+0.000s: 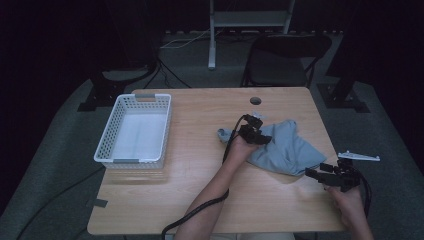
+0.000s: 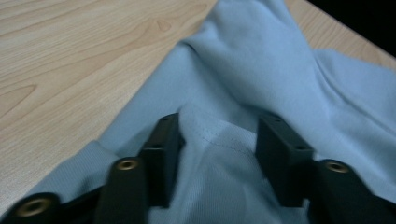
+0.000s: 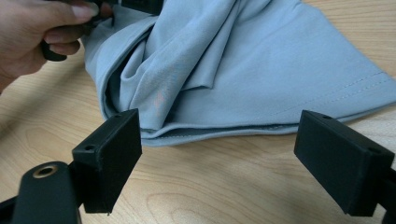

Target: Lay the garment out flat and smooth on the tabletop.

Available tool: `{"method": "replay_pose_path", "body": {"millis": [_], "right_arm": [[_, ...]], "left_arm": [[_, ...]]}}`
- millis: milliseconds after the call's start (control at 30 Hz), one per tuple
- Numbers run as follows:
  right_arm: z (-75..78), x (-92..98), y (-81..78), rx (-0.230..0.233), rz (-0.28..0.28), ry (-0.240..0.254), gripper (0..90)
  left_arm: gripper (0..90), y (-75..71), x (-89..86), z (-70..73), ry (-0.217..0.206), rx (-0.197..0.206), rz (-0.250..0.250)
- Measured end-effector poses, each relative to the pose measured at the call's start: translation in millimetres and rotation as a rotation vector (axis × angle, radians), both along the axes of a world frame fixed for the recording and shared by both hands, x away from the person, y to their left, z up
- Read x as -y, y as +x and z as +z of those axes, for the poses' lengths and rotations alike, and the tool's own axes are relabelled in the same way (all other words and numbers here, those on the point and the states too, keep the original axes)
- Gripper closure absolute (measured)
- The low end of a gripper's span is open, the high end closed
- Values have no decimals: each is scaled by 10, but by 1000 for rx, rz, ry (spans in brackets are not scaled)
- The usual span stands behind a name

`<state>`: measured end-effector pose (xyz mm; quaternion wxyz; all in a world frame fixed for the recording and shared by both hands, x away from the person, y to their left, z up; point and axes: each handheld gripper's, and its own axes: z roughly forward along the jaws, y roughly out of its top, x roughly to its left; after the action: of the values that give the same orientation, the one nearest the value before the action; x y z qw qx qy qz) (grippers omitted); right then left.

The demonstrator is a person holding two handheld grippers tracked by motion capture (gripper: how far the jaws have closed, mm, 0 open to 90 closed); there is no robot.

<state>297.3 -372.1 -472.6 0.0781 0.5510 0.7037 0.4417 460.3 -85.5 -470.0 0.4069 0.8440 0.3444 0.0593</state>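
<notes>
Blue-grey garment [image 1: 280, 145], looks like a T-shirt, lies crumpled on right half of the table [image 1: 200, 200], roughly btwn the two grippers; stitched hem runs along its near edge in the right gripper view. Left gripper [image 1: 255, 131] is down on the cloth's left/upper part, hand [image 1: 239, 149] wrapped round its body. In the left gripper view its fingers [image 2: 161, 149] straddle a raised ridge of fabric w/ a stitched seam across it; jaws part-closed, cloth bunched up btwn them. Can't say for sure the pads are pressing yet, view too close and a bit blurred, so prob. a pinch in progress rather than a firm hold. Fold pushed up like that makes sense: gives the fingers something to bite instead of flat cloth on wood. Right gripper [image 1: 320, 172] sits low near the table's right edge, just off the garment's near corner, not touching. Its fingers [image 3: 109, 154] stand wide apart w/ bare wood btwn them and the hem just beyond; reads as lined up to take that edge once the left side is secured. White slatted basket [image 1: 134, 131] stands well apart on the left half, nothing in it; likely where the shirt ends up. Chair [image 1: 285, 57] behind far side.
</notes>
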Motion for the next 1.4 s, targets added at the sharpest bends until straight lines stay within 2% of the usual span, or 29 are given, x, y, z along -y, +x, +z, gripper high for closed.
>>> {"method": "replay_pose_path", "body": {"millis": [233, 300, 400, 467, 600, 700, 767, 900, 967, 1000, 1067, 1100, 1133, 1167, 1200, 1300, 1400], "right_arm": [[-19, -13, 8, -9, 8, -2, 150], [-17, -9, 9, -9, 8, 1, 150], [-14, -2, 9, -8, 6, 7, 151], [-13, 2, 8, -7, 6, 10, 151], [-3, 9, 3, -5, 6, 13, 151], [3, 19, -4, -2, 3, 19, 151], [6, 23, -5, -1, 3, 20, 151], [10, 16, 2, -1, 10, 25, 151], [13, 6, -1, -4, 9, 25, 151], [14, 1, -4, -4, 10, 23, 151], [17, -1, -7, -2, 12, 19, 151], [20, -2, -8, 0, 12, 18, 151], [20, -2, -8, 0, 12, 18, 151], [28, -3, -11, -2, 10, 21, 151], [30, -4, -11, -1, 10, 22, 151], [27, -15, -11, -2, 14, 21, 151], [24, -24, -10, -4, 16, 23, 151]], "left_arm": [[840, -15, -57, -13, 15, 15, -35], [873, -23, -85, 8, -5, 16, -43], [886, -66, -96, 62, -9, 32, -62], [887, -101, -99, 109, 6, 46, -69], [892, -153, -107, 179, 7, 54, -105], [892, -203, -152, 224, 10, 67, -129], [892, -257, -216, 257, 5, 73, -124], [891, -392, -427, 334, -71, 77, -133], [891, -476, -537, 377, -88, 90, -141], [891, -476, -537, 377, -88, 90, -141], [891, -619, -615, 424, -55, 136, -150], [891, -747, -677, 450, -32, 159, -173], [891, -747, -677, 450, -32, 159, -173], [890, -879, -745, 458, -14, 169, -195], [890, -879, -745, 458, -14, 169, -195], [889, -1075, -885, 447, 12, 174, -232], [888, -1211, -974, 445, 27, 198, -231]]}}
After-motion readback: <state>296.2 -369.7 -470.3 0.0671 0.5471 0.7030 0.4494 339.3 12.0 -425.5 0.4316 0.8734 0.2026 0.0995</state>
